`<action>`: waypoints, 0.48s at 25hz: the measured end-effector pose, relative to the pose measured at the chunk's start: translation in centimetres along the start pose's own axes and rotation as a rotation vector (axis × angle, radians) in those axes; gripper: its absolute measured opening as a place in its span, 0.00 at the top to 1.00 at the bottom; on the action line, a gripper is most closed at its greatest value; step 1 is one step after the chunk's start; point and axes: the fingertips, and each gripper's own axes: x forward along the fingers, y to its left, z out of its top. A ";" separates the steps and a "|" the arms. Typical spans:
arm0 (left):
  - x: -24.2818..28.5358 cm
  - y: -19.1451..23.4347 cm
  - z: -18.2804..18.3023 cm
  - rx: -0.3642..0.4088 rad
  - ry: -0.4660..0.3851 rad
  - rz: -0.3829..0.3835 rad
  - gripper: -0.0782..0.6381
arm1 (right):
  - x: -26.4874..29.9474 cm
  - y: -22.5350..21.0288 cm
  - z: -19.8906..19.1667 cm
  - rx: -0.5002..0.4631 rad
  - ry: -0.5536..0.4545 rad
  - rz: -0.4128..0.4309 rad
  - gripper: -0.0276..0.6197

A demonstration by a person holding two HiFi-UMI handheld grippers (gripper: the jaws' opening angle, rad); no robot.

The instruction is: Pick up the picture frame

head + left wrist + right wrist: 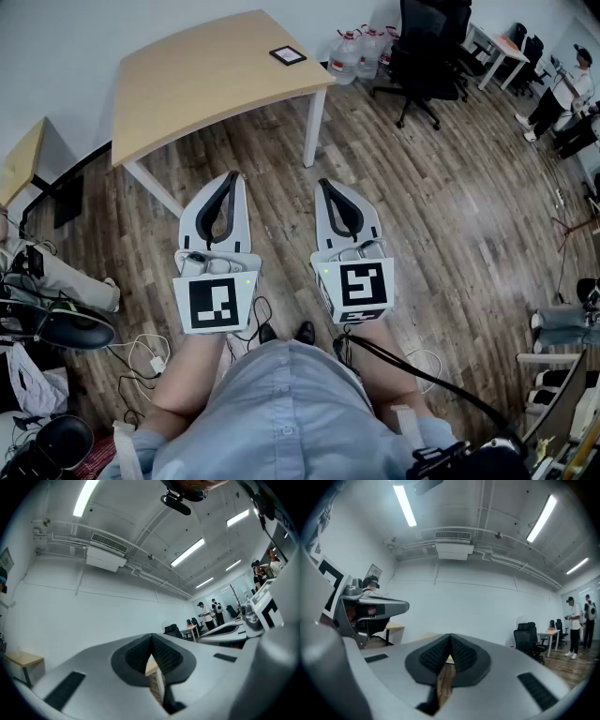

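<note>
A small black picture frame (288, 55) lies flat near the far right edge of a light wooden table (187, 80). Both grippers hover side by side over the wooden floor, well short of the table. My left gripper (232, 176) is shut, tips together, nothing between them. My right gripper (325, 184) is also shut and empty. In the left gripper view the jaws meet at the tip (151, 637), with a strip of the table's edge behind them. The right gripper view shows the closed tips (450, 637) the same way.
A table leg (314, 127) stands just beyond the right gripper. Water jugs (356, 52) and a black office chair (422, 56) sit at the back right. Cables (150, 352) and bags lie on the floor at left. People stand at the far right (562, 94).
</note>
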 end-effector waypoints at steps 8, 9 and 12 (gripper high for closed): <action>0.1 -0.9 0.1 0.003 0.005 0.007 0.89 | -0.5 -0.7 -0.1 0.001 -0.001 0.006 0.96; 0.1 -0.9 0.1 0.004 0.006 0.010 0.89 | -0.5 -0.8 -0.2 0.001 -0.001 0.010 0.96; 0.1 -1.4 0.0 0.004 0.011 0.026 0.89 | -0.7 -1.1 -0.3 0.014 -0.007 0.040 0.96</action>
